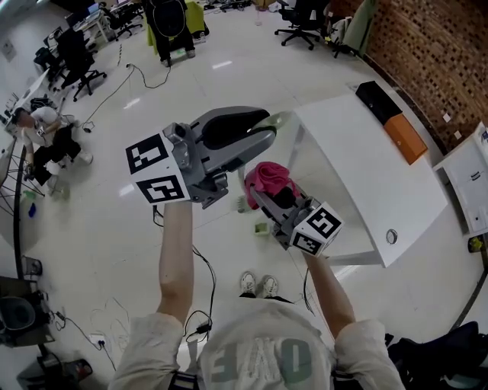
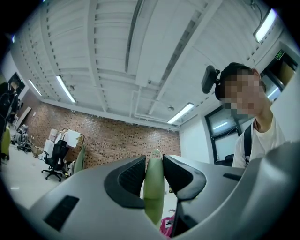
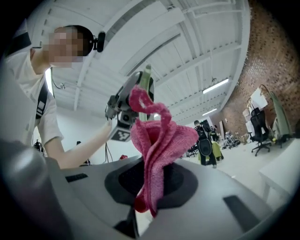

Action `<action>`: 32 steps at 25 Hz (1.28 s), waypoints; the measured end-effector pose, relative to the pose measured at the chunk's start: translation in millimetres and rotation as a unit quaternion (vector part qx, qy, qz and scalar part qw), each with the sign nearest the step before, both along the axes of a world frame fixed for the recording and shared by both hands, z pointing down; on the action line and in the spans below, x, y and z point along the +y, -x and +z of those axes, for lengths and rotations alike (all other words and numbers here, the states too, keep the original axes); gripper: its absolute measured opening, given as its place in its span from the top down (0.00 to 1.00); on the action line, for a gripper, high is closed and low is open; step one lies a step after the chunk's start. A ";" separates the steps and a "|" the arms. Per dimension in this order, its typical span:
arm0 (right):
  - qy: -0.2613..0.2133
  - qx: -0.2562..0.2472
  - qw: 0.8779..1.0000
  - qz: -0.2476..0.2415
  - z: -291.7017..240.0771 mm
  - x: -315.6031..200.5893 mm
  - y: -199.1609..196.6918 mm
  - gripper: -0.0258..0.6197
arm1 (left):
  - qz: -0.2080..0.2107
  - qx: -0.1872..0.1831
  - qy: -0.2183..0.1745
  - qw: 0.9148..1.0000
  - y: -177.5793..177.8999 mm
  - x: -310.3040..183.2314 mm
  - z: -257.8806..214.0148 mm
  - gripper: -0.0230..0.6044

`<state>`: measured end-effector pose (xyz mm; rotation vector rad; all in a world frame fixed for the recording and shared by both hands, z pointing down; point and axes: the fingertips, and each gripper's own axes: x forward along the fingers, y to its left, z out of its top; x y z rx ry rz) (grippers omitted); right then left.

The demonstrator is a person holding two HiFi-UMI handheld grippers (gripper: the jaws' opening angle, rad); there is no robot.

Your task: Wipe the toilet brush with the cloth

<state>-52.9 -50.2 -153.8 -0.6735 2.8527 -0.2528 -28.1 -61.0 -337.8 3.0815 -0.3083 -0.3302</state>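
Observation:
My left gripper (image 1: 263, 129) is raised at chest height and shut on the pale green handle of the toilet brush (image 1: 279, 119), whose tip pokes out past the jaws. In the left gripper view the handle (image 2: 153, 187) stands upright between the two dark pads of the left gripper (image 2: 153, 171). The brush head is hidden. Just right of and below it, my right gripper (image 1: 263, 190) is shut on a bunched pink cloth (image 1: 268, 177). In the right gripper view the cloth (image 3: 157, 140) rises from the right gripper's (image 3: 152, 180) jaws, close to the green handle (image 3: 147, 77) but apart from it.
A white table (image 1: 366, 175) stands to the right with a black and orange box (image 1: 393, 122) at its far end. A small green object (image 1: 261, 228) sits on the floor below the grippers. Cables (image 1: 202, 266) trail across the floor, and office chairs (image 1: 301, 19) stand far off.

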 end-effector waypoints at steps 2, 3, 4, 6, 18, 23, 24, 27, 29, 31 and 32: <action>0.014 0.028 0.999 0.020 18.1 -5.3 -3.3 0.91 | -0.007 -0.003 -0.003 1.000 3.4 -0.4 -0.7 0.77; 0.016 0.041 0.998 0.036 22.3 -6.2 -6.8 0.91 | -0.015 -0.007 -0.002 1.000 5.4 -2.7 1.4 0.77; 0.013 0.051 0.997 0.053 22.2 -3.8 -10.6 0.91 | -0.029 -0.013 0.002 1.000 7.8 -6.8 5.3 0.77; -0.008 0.074 0.994 0.081 16.3 10.2 -13.0 0.91 | -0.063 -0.018 0.018 0.998 13.5 -18.4 14.9 0.77; -0.028 0.223 0.965 0.138 56.0 7.4 19.7 0.91 | -0.123 -0.003 0.037 0.992 16.2 -12.6 14.0 0.77; -0.023 0.108 0.987 0.119 -12.5 6.8 34.7 0.91 | -0.136 -0.019 0.049 0.989 15.4 -18.7 35.9 0.77; -0.018 0.081 0.990 0.114 -26.5 4.8 36.1 0.91 | -0.137 -0.020 0.052 0.989 15.2 -20.8 40.8 0.77; -0.021 0.054 0.991 0.120 -45.8 -0.8 35.0 0.91 | -0.142 -0.029 0.057 0.988 13.6 -26.2 53.9 0.77; -0.022 0.050 0.991 0.124 -47.5 -4.1 33.7 0.91 | -0.141 -0.036 0.055 0.988 12.5 -28.6 59.4 0.77; -0.019 0.042 0.991 0.124 -46.6 -6.0 31.5 0.91 | -0.137 -0.041 0.054 0.988 11.6 -30.8 63.6 0.77; -0.021 0.043 0.992 0.121 -45.0 -5.5 30.3 0.91 | -0.135 -0.041 0.055 0.988 11.6 -32.4 65.5 0.77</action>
